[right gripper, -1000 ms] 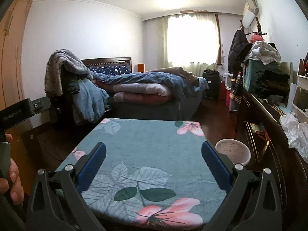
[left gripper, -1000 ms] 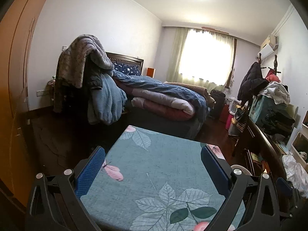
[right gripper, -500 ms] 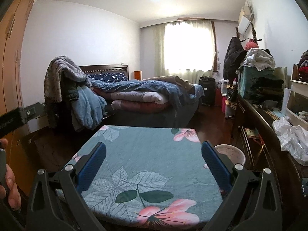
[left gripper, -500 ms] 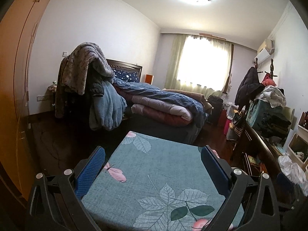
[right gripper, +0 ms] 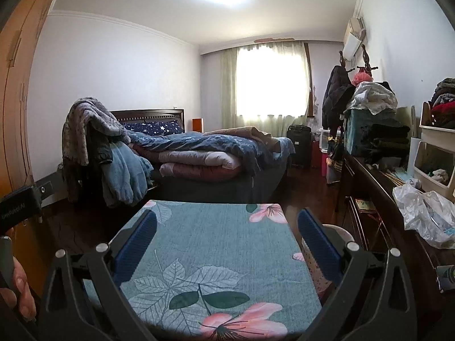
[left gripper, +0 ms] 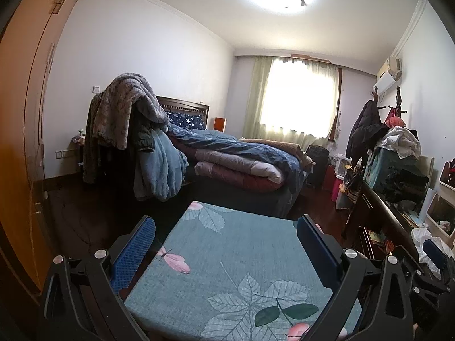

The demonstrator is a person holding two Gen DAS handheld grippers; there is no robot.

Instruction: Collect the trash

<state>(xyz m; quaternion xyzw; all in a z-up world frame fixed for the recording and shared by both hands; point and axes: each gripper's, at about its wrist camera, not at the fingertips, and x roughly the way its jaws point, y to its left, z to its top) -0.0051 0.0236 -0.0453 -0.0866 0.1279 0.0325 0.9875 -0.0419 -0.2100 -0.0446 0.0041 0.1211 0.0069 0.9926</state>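
My left gripper point(left gripper: 226, 244) is open and empty above a table with a teal floral cloth point(left gripper: 227, 270). My right gripper point(right gripper: 227, 236) is open and empty above the same cloth point(right gripper: 216, 255). A crumpled clear plastic bag point(right gripper: 426, 216) lies on the dark wooden dresser at the right; it also shows in the left wrist view point(left gripper: 426, 241). A speckled round bin point(right gripper: 318, 272) stands right of the table, mostly hidden behind my right finger. No trash shows on the cloth.
A bed with piled quilts point(right gripper: 210, 153) stands beyond the table. A chair draped with blankets point(left gripper: 133, 130) is at the left. The dresser point(right gripper: 378, 187) carries folded clothes and white bins. An orange wardrobe point(left gripper: 20, 142) lines the left. Dark floor lies between.
Both grippers have tilted upward, so more ceiling and the lamp show and the table sits lower in view. Both stay open and empty.
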